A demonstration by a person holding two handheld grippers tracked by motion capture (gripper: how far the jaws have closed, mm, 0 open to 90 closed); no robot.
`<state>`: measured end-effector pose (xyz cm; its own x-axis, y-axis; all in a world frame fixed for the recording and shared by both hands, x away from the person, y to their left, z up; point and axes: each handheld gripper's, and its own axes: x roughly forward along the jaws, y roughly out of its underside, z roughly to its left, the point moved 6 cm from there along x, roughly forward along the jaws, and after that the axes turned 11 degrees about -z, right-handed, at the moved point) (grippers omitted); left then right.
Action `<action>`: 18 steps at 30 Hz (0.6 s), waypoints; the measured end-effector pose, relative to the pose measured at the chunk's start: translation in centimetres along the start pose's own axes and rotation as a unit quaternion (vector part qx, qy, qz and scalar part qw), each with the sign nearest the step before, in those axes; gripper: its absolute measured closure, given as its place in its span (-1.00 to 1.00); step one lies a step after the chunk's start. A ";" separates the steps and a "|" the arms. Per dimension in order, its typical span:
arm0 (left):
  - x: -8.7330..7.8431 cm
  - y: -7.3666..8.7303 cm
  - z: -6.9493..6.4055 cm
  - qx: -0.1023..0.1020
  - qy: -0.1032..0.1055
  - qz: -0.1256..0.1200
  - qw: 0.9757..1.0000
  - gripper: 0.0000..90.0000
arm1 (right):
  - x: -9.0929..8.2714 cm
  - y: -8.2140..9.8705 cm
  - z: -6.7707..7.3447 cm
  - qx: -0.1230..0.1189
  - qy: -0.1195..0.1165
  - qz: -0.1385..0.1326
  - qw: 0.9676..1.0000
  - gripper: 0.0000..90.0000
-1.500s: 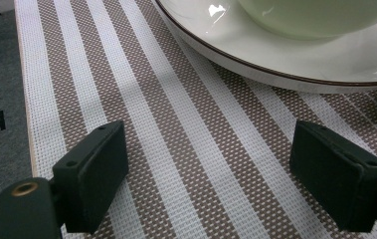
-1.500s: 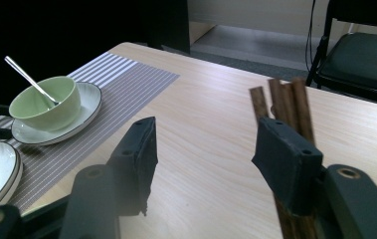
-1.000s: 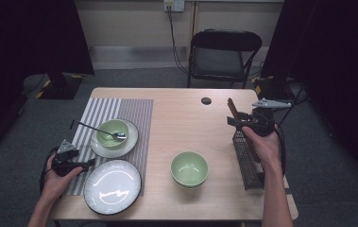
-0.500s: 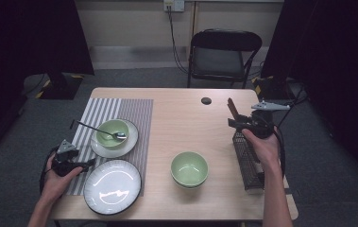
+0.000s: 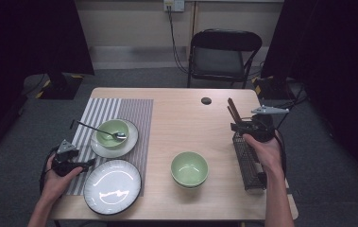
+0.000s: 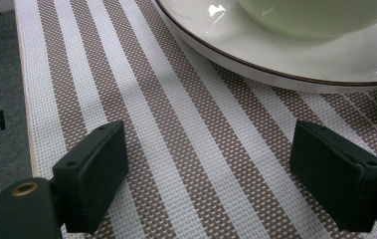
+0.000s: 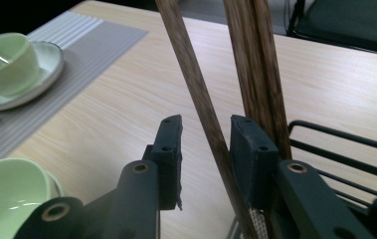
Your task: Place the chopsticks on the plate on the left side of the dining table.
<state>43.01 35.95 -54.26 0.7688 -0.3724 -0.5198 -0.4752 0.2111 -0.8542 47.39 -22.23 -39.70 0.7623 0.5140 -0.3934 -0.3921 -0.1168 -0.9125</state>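
Right tongs (image 7: 205, 149) sit half-closed around one brown chopstick (image 7: 196, 99) in the wire basket (image 5: 248, 161) at the right of the frame, not pinching yet I'd say. A skewed squeeze could flick it out. Left tongs (image 6: 208, 164) hang released over the striped mat (image 6: 176, 149), lower left.

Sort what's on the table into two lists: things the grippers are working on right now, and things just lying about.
In hand:
- right gripper, jaws around one of the brown wooden chopsticks
- black wire basket they stand in

Lying about, as far as I can judge:
- left gripper, open over the striped placemat
- green bowl with spoon on a white plate
- empty white plate
- lone green bowl
- small black disc
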 end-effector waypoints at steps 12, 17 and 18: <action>0.0 0.0 0.0 0.000 0.000 0.000 1.000 -0.67 | -0.5 -1.0 -0.3 0.003 0.015 -0.027 1.000 0.73; 0.0 0.0 0.0 0.000 0.000 0.000 1.000 -0.67 | -0.9 -2.0 -0.4 0.008 0.013 -0.046 0.999 0.82; 0.0 0.0 0.0 0.000 0.000 0.000 1.000 -0.67 | -0.9 -2.1 -0.4 0.008 0.012 -0.049 0.999 0.82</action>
<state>43.01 35.95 -54.26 0.7688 -0.3725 -0.5198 -0.4753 0.2110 -0.8541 47.73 -22.79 -37.51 0.8096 0.5012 -0.3055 -0.3232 -0.0539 -0.9448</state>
